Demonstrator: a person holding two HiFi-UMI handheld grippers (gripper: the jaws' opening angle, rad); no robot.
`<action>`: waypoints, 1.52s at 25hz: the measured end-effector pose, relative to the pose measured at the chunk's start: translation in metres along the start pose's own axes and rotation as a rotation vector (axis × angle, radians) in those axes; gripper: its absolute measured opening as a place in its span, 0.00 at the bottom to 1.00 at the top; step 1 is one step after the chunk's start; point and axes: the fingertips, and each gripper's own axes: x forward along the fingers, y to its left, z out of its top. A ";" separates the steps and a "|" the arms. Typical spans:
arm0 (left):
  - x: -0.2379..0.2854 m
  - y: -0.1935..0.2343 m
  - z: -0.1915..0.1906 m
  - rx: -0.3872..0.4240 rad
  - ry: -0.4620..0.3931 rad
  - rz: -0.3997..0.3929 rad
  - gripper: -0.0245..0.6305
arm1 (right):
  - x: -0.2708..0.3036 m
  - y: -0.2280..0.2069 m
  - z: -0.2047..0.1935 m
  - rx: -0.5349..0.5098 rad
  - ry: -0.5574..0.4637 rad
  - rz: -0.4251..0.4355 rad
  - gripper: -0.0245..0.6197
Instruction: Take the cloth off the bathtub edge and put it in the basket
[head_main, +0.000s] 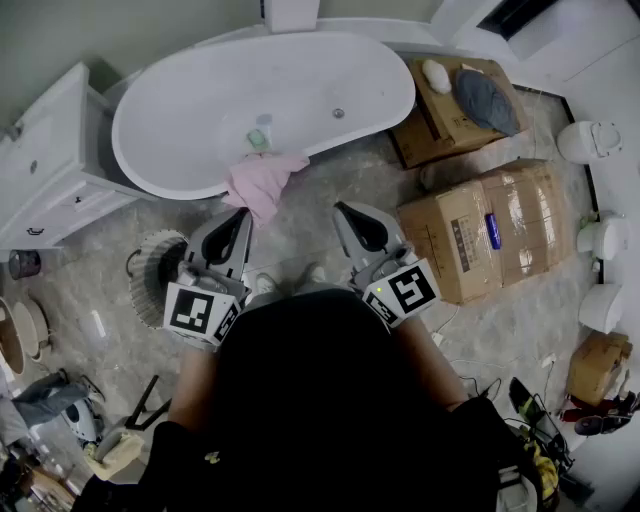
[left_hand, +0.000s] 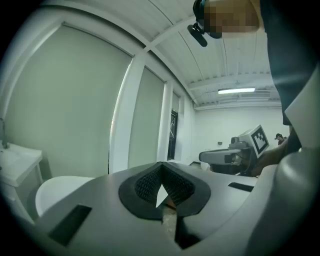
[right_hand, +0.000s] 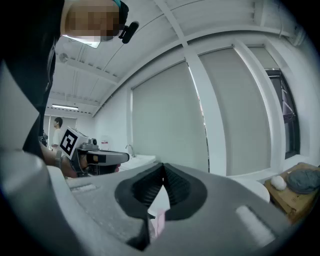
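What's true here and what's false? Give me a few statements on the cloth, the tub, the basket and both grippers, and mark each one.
1. The pink cloth hangs over the bathtub edge. True.
2. The left gripper and the right gripper both have their jaws together. True.
3. The right gripper grips the pink cloth. False: it holds nothing and sits short of the pink cloth.
4. The pink cloth lies in the basket. False: the basket stands on the floor beside the left gripper, and the pink cloth is on the bathtub.
5. The cardboard boxes stand left of the bathtub. False: in the head view the cardboard boxes are to its right.
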 end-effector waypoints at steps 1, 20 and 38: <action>0.002 -0.003 -0.001 0.003 0.003 -0.002 0.06 | -0.001 -0.001 0.000 -0.001 -0.001 0.002 0.03; 0.027 -0.042 -0.012 0.008 0.054 0.049 0.06 | -0.036 -0.044 -0.007 0.075 -0.029 0.024 0.03; 0.055 0.024 -0.030 -0.019 0.083 0.111 0.06 | 0.033 -0.074 -0.027 0.087 0.046 0.056 0.03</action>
